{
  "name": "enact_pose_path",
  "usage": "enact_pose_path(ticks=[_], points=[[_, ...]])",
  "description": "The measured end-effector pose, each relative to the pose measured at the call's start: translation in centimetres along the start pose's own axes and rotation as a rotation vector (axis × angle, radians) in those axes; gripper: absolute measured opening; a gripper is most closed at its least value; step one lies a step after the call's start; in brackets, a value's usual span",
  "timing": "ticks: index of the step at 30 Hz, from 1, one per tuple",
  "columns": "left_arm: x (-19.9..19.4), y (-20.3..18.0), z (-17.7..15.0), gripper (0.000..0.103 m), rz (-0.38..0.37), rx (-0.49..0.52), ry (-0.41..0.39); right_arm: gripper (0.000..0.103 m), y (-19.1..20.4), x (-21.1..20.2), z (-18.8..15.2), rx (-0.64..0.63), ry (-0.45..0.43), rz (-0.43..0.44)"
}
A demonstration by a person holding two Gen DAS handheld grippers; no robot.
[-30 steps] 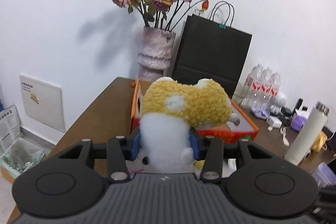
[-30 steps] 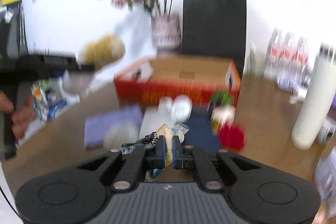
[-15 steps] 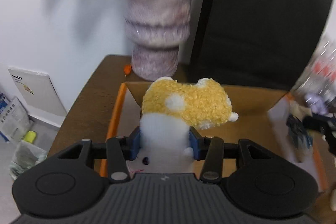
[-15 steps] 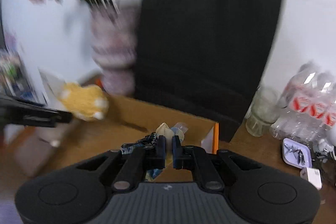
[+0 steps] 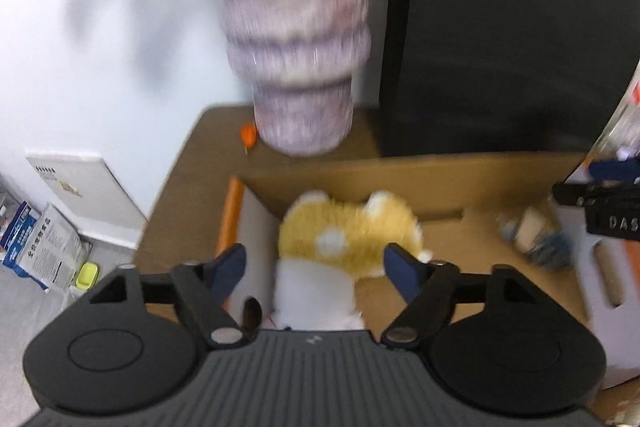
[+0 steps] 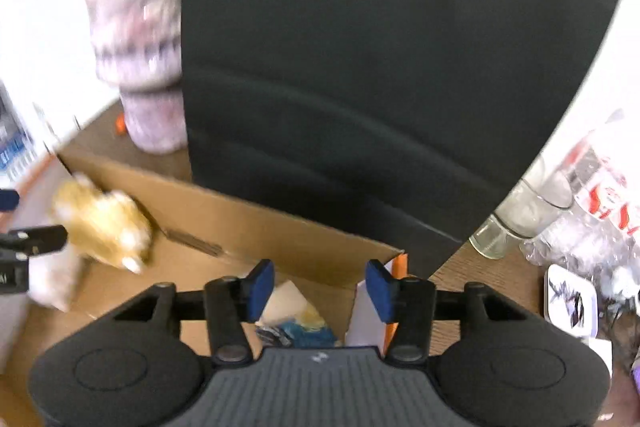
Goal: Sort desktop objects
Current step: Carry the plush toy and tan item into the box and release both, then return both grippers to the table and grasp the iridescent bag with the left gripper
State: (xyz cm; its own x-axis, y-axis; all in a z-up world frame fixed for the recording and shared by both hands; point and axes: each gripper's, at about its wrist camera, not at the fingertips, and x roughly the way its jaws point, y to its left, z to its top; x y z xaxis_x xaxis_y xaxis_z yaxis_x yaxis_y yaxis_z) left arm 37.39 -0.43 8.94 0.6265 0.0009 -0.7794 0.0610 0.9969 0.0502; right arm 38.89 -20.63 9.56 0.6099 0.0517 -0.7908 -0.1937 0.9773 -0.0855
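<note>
Wooden table [image 5: 176, 195] carries cardboard box [image 5: 400, 179], vase [image 5: 296, 67], black bag [image 5: 500, 27].

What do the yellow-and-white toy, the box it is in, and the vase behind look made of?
The toy looks like plush fabric: curly, fuzzy yellow pile over a smooth white part. The box looks like corrugated cardboard: matt brown inner walls, orange outside edge. The vase is blurred; its ribbed, mottled purple-white surface suggests glazed ceramic, but that stays uncertain.

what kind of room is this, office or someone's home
Probably an office or workroom corner: a wooden desk against a white wall, crowded with a cardboard box, a black paper bag and shrink-wrapped water bottles.
</note>
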Motion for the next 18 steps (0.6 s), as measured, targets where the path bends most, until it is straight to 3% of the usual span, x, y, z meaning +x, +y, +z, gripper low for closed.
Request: enact_pose_path(ticks=[2, 7, 12, 18], points=[[-2.6, 0.3, 1.0, 0.103, -0.001, -0.009, -0.027, 0.058, -0.4, -2.0, 0.2, 0.055, 0.001, 0.032], [-8.4, 0.9, 0.8, 0.103, -0.013, -0.037, -0.038, 0.075, 0.0, -7.3, -1.5, 0.112, -0.023, 0.087], [-12.7, 1.4, -4.1, 0.103, 0.004, -0.047, -0.031, 0.085, 1.5, -11.6, -6.4, 0.111, -0.087, 0.069], [-16.5, 2.0, -12.7, 0.103, -0.028, -0.061, -0.132, 0.085, 3.1, -15.6, -14.6, 0.149, -0.173, 0.087]])
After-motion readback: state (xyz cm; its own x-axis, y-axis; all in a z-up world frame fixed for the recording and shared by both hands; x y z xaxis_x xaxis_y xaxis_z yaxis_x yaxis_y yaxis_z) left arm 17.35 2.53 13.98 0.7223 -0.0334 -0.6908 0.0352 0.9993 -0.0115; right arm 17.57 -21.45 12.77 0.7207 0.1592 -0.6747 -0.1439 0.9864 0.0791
